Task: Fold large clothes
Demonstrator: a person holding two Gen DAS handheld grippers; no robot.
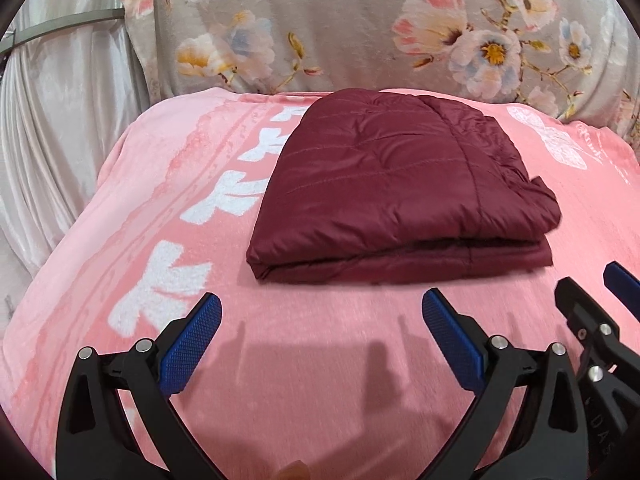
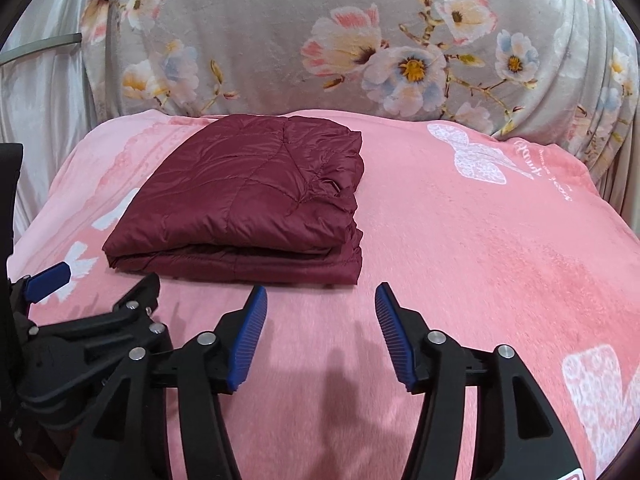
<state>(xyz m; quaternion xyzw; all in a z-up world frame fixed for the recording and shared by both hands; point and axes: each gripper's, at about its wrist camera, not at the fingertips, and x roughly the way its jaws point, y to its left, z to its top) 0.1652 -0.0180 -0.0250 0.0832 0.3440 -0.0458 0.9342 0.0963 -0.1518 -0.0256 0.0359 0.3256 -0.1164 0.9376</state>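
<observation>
A maroon quilted jacket [image 1: 392,184] lies folded into a thick rectangular bundle on the pink blanket [image 1: 304,380]; in the right wrist view it sits to the left of centre [image 2: 248,200]. My left gripper [image 1: 320,312] is open and empty, a short way in front of the bundle's near edge. My right gripper [image 2: 320,300] is open and empty, in front of the bundle's near right corner. Each gripper shows in the other's view: the right one at the right edge [image 1: 600,312], the left one at the lower left [image 2: 80,300].
The pink blanket [image 2: 480,240] with white prints covers the surface. A grey floral cloth [image 1: 360,28] rises behind it. A pale curtain [image 1: 60,120] hangs at the left. The blanket drops off at its left and right edges.
</observation>
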